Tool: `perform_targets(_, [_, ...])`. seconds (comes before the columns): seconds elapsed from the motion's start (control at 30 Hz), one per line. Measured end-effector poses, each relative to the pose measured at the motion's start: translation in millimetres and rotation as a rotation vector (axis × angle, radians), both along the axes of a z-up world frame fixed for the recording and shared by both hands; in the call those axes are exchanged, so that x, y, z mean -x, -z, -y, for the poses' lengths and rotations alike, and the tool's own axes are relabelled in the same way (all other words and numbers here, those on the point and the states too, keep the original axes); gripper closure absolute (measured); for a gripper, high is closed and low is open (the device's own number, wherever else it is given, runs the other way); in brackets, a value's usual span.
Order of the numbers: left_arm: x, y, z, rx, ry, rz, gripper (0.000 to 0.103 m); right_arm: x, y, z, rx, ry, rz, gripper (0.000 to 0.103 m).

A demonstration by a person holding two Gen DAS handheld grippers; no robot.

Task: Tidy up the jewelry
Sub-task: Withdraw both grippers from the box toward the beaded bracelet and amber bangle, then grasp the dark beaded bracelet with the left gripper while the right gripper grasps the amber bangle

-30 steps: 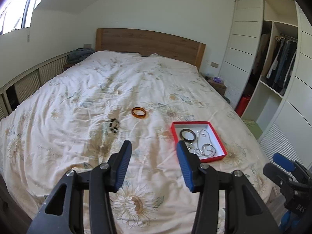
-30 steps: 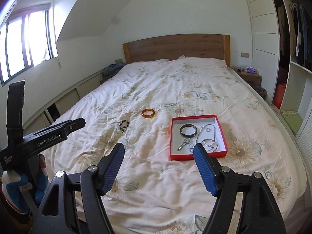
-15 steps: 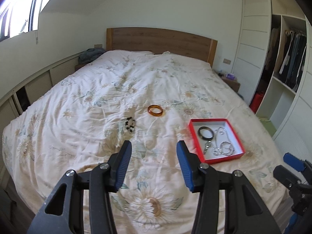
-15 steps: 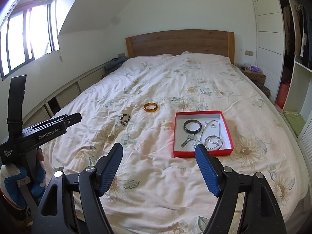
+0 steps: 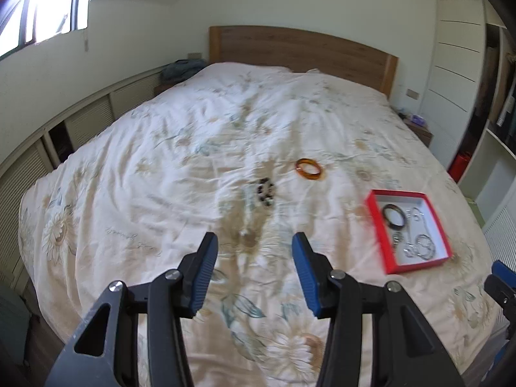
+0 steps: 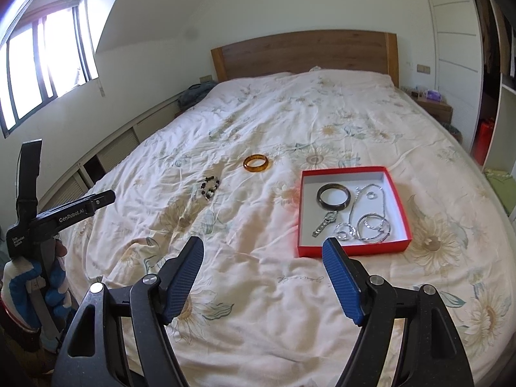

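- On a floral bedspread (image 6: 258,122), an amber bangle (image 6: 255,163) and beaded bracelet (image 6: 210,187) lie beside a red tray (image 6: 398,193) of silver jewelry.
- Left gripper (image 5: 254,245) and right gripper (image 6: 262,250) hover, jaws wide, holding nothing.

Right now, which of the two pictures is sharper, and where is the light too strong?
The right wrist view is sharper: the red box and amber bangle show crisp edges. The left wrist view is smeared by motion, so its beaded bracelet is blurred. In both views the window is glared to white.
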State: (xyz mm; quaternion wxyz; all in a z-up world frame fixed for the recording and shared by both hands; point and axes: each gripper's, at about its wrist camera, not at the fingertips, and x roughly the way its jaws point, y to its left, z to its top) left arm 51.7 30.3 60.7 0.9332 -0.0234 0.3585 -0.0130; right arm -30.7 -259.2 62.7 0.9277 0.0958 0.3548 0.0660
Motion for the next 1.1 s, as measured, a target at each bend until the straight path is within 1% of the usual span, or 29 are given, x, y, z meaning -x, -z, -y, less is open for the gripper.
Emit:
perform_targets(0.1, [-17.0,10.9,-8.1,0.001,-0.014,-0.024,0.057,-18.1,11.0,0.6,-0.002,-0.015,-0.031,0.028])
perform_targets(0.23, [-43.9,27.0,-8.5,0.001,0.004,-0.054,0.057,-45.1,21.3,-0.2,0.003,-0.036,-0.063,0.033])
perform_targets(0.3, [-59.4,35.4,-6.2,0.006,0.018,-0.069,0.057,-61.4,25.4,-0.3,0.005,-0.042,-0.077,0.034])
perform_targets(0.5, [-115.3,62.1,1.8,0.033,0.058,-0.112,0.057,-116.5,41.2,-4.5,0.018,-0.062,-0.127,0.035])
perform_targets(0.6, [-148.2,78.7,2.8,0.057,0.063,-0.138,0.057,-145.6,51.9,-10.5,0.034,-0.082,-0.157,0.035])
perform_targets(0.73, [-184.1,101.1,3.1,0.066,0.069,-0.171,0.058,-184.5,66.7,-17.9,0.042,-0.102,-0.189,0.035])
perform_targets(0.93, [-230.5,134.0,6.1,0.055,0.081,-0.209,0.058,-240.8,87.7,-29.8,0.037,-0.121,-0.216,0.036])
perform_targets(1.07, [-253.8,152.8,7.5,0.046,0.084,-0.227,0.058,-277.0,100.2,-38.0,0.024,-0.131,-0.233,0.036])
perform_targets(1.1, [-260.8,158.8,7.6,0.044,0.084,-0.233,0.061,-288.7,104.1,-40.8,0.019,-0.132,-0.237,0.036])
